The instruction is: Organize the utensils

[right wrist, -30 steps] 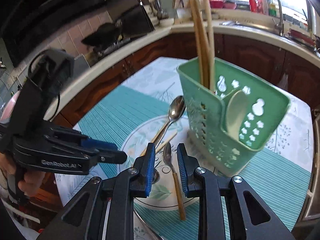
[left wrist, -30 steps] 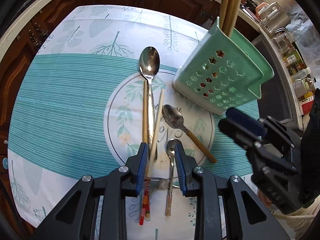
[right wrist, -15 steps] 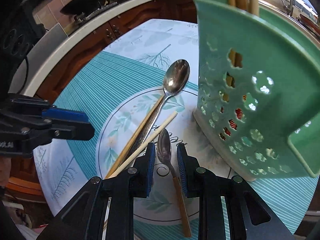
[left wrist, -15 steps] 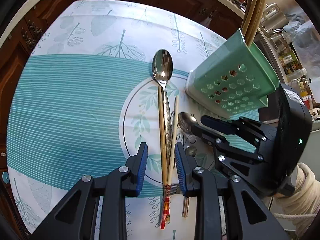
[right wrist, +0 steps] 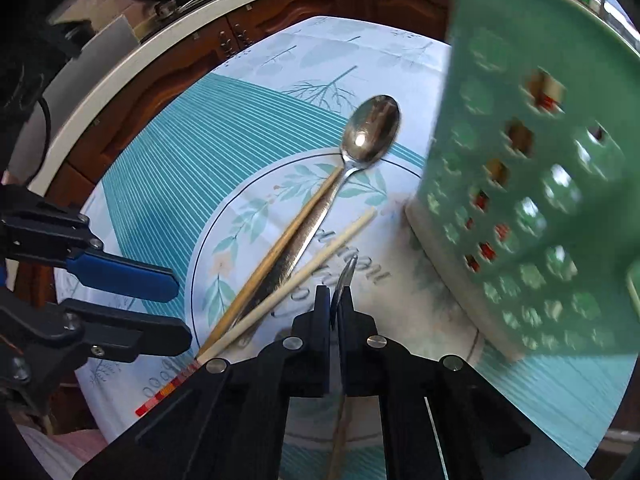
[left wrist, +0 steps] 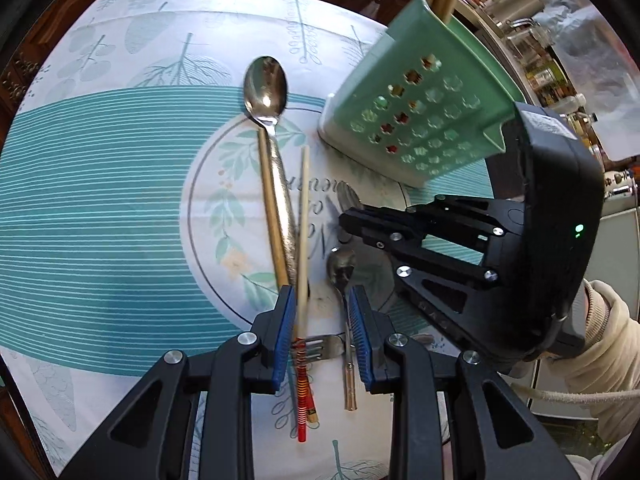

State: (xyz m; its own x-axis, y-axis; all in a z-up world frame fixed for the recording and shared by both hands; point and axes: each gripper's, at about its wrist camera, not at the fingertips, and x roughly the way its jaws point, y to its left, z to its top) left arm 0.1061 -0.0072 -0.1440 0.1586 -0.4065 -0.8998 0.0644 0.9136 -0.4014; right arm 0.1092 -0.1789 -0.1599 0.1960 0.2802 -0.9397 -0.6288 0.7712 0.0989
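Note:
My right gripper [right wrist: 335,294] points down at the table. Its jaws are closing, and the pads press on the neck of a small wooden-handled spoon [right wrist: 345,276], which is turned on edge. From the left wrist view, that right gripper [left wrist: 345,220] sits just below the green utensil caddy [left wrist: 420,120]. My left gripper [left wrist: 320,300] is open over a pale chopstick [left wrist: 305,200] and a second small spoon [left wrist: 341,266], with neither pressed. A large spoon [left wrist: 266,88] and a brown chopstick [left wrist: 272,216] lie side by side on the cloth.
A fork [left wrist: 325,346] and red-striped chopstick ends [left wrist: 302,404] lie under my left gripper. The caddy [right wrist: 540,200] holds chopsticks and stands close on the right. A teal tablecloth [left wrist: 100,208] covers the round table. Wooden cabinets [right wrist: 248,32] ring the far edge.
My right gripper came down beside the caddy and shut on the wooden-handled spoon, tipping it on edge. The left gripper sank a little and stayed equally open.

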